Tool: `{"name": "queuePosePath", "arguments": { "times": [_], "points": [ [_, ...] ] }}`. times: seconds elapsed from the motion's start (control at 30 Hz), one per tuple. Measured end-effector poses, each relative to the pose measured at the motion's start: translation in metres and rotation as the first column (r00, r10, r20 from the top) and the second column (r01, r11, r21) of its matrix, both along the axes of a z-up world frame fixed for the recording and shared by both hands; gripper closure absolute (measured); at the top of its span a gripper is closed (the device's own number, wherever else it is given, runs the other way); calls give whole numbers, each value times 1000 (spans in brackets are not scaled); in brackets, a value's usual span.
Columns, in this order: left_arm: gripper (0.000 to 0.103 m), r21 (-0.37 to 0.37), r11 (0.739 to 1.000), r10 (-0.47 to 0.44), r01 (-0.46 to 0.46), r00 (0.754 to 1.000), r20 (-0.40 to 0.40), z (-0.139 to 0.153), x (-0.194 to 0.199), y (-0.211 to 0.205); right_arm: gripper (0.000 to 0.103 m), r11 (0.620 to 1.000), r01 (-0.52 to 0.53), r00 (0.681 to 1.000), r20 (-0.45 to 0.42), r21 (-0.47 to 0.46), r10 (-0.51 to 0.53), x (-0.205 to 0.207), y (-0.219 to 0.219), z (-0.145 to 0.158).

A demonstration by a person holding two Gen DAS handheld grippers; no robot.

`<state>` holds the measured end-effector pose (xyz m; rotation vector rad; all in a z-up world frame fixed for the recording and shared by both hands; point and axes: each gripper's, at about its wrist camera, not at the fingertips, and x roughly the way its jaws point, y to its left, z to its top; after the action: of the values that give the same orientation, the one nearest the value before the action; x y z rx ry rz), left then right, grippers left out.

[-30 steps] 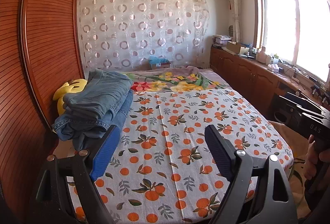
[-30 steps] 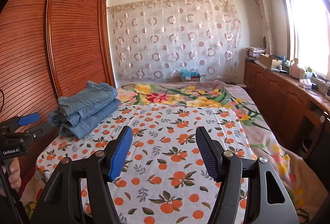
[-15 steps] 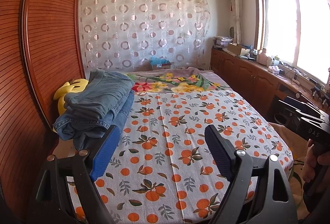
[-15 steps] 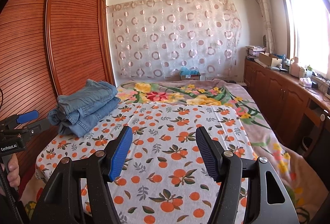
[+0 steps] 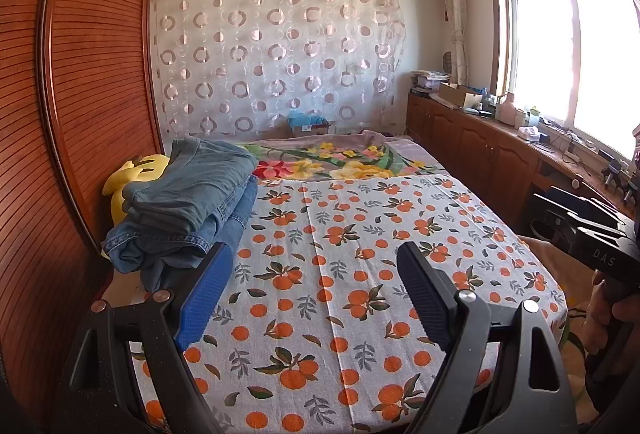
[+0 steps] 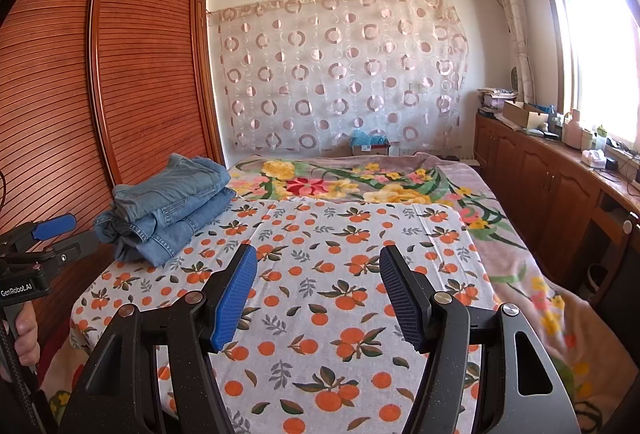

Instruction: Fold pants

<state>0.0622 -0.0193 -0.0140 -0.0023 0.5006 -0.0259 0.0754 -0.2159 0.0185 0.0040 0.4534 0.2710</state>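
Observation:
A stack of folded blue denim pants (image 5: 188, 210) lies on the left side of the bed, by the wardrobe; it also shows in the right wrist view (image 6: 168, 210). My left gripper (image 5: 316, 282) is open and empty, held above the near part of the orange-print sheet (image 5: 360, 274), just right of the pants. My right gripper (image 6: 318, 286) is open and empty over the sheet (image 6: 340, 298), well right of the pants. The left gripper also shows at the left edge of the right wrist view (image 6: 52, 234), and the right gripper shows at the right edge of the left wrist view (image 5: 592, 234).
A wooden louvred wardrobe (image 5: 80, 114) stands along the bed's left side. A yellow plush toy (image 5: 128, 178) lies behind the pants. A floral blanket (image 6: 360, 182) covers the bed's far end. Wooden cabinets (image 6: 540, 170) with clutter line the right wall under the window.
Both grippers have drawn back slightly from the bed. The pants have not moved and both grippers stay open.

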Motion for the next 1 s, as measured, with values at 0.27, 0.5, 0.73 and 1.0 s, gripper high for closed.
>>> {"name": "queuePosePath", "arguments": {
  "times": [0.27,0.5,0.73,1.0],
  "points": [
    [18,-2,1000,-1,1,1000,1,0,0,0,37,1000,-1,1000,3,1,1,1,2,1],
    [18,-2,1000,-1,1,1000,0,0,0,0,37,1000,-2,1000,2,0,2,1,2,1],
    [18,-1,1000,-1,1,1000,1,0,0,-1,37,1000,-1,1000,3,0,1,0,2,0],
    [18,0,1000,-2,2,1000,2,0,-1,-1,37,1000,-1,1000,2,2,1,0,3,0]
  ]
}}
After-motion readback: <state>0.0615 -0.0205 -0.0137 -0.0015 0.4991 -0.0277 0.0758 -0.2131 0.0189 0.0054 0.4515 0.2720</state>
